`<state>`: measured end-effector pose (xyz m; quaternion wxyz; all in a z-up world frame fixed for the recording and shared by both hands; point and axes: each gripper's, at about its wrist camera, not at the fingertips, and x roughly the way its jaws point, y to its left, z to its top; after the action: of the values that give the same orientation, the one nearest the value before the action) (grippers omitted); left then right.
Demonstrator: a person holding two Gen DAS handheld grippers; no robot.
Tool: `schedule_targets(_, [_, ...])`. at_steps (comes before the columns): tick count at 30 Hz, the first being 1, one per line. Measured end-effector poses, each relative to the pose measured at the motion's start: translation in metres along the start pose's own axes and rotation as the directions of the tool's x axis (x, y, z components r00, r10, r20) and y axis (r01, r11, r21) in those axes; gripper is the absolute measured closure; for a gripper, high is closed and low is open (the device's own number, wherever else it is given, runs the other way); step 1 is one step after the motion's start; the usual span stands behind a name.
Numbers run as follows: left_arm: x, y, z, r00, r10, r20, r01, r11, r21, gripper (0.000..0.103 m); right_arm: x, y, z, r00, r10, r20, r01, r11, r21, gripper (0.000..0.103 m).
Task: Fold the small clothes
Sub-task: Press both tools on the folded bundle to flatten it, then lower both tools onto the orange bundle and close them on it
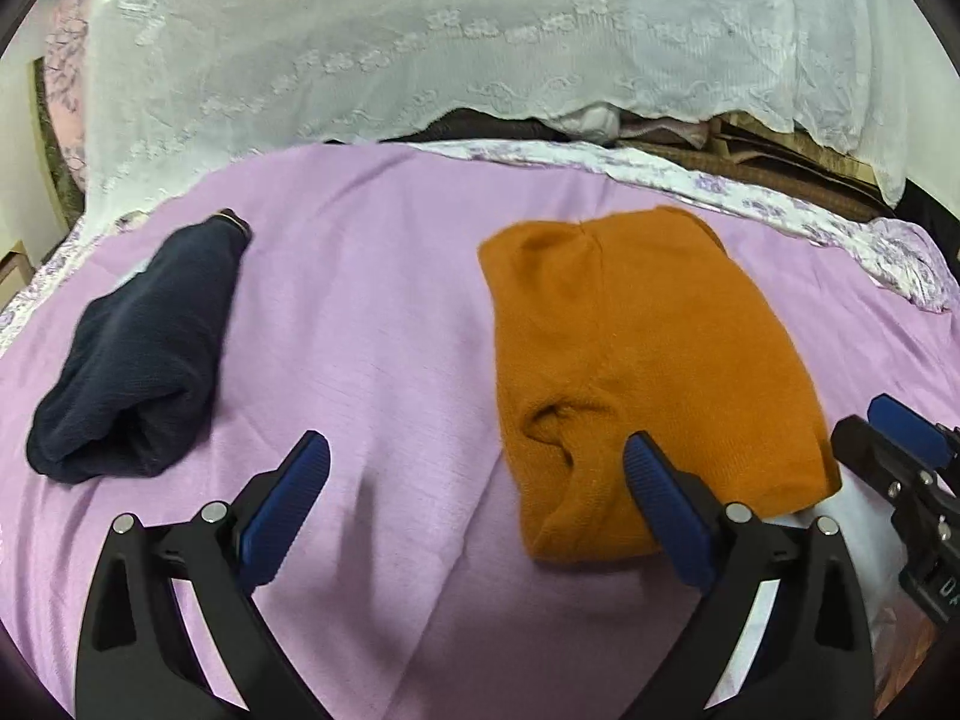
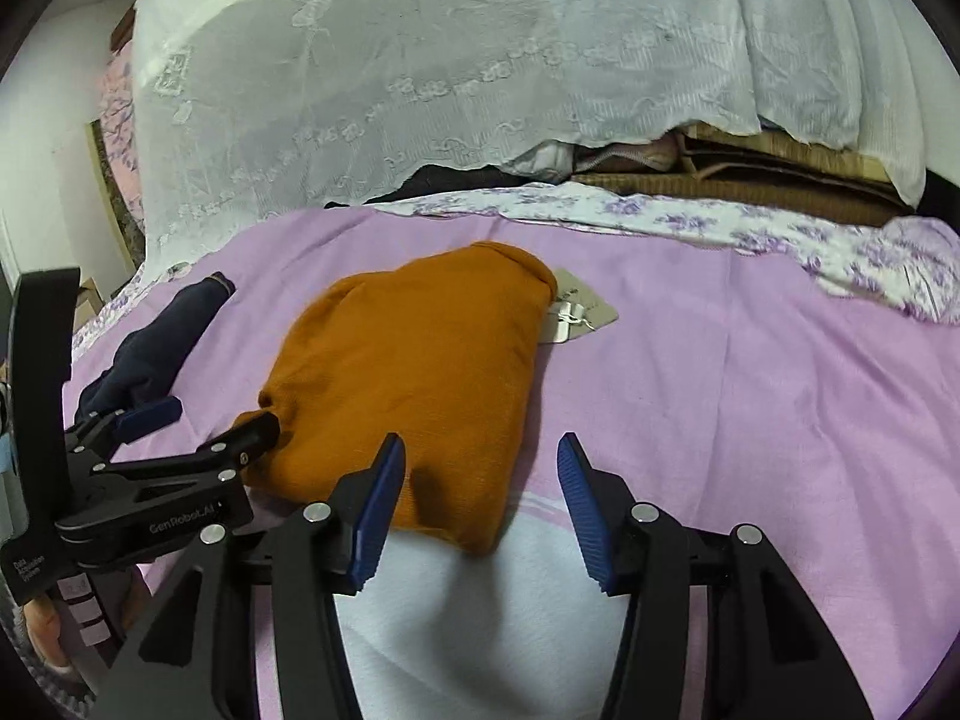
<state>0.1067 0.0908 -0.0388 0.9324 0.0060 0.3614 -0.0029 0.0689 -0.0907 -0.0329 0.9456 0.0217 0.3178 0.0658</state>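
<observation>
An orange knit garment (image 1: 648, 372) lies folded on the lilac sheet (image 1: 372, 324); it also shows in the right wrist view (image 2: 414, 384). A paper tag (image 2: 579, 312) sticks out at its far right corner. A dark navy garment (image 1: 138, 348) lies rolled at the left, also seen in the right wrist view (image 2: 150, 354). My left gripper (image 1: 477, 492) is open and empty, its right finger over the orange garment's near left edge. My right gripper (image 2: 480, 510) is open and empty at the garment's near right corner. The left gripper's body (image 2: 168, 468) shows at the left of the right wrist view.
A white embroidered cloth (image 1: 420, 48) covers a tall pile behind the bed. A floral sheet (image 2: 720, 222) runs along the far edge, with brown woven things (image 2: 750, 180) behind it. A pale blue-white patch (image 2: 480, 600) of fabric lies near me.
</observation>
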Motion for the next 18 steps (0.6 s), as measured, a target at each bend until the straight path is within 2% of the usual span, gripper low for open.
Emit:
schedule_targets(5, [0.022,-0.002,-0.004,0.995,0.011,-0.098,-0.01,1.0,0.008,0.006,0.026,-0.006,-0.007,0.993,0.006,-0.122,-0.004,1.0,0.018,0.046])
schedule_targets(10, [0.012,-0.006,-0.005,0.997,0.032,-0.065,-0.03,0.999,0.031,0.006,0.016,-0.006,-0.006,0.995,-0.001,-0.104,0.004,1.0,0.029,0.042])
schedule_targets(13, [-0.001,-0.008,-0.007,0.999,0.026,-0.041,-0.025,0.999,0.035,0.006,0.005,-0.005,-0.008,0.996,-0.005,-0.092,0.009,0.999,0.046,0.029])
schedule_targets(18, [-0.015,-0.013,-0.015,0.999,0.012,-0.035,-0.011,0.999,0.039,0.006,-0.01,-0.007,-0.013,0.994,-0.027,-0.103,0.034,0.997,0.074,0.024])
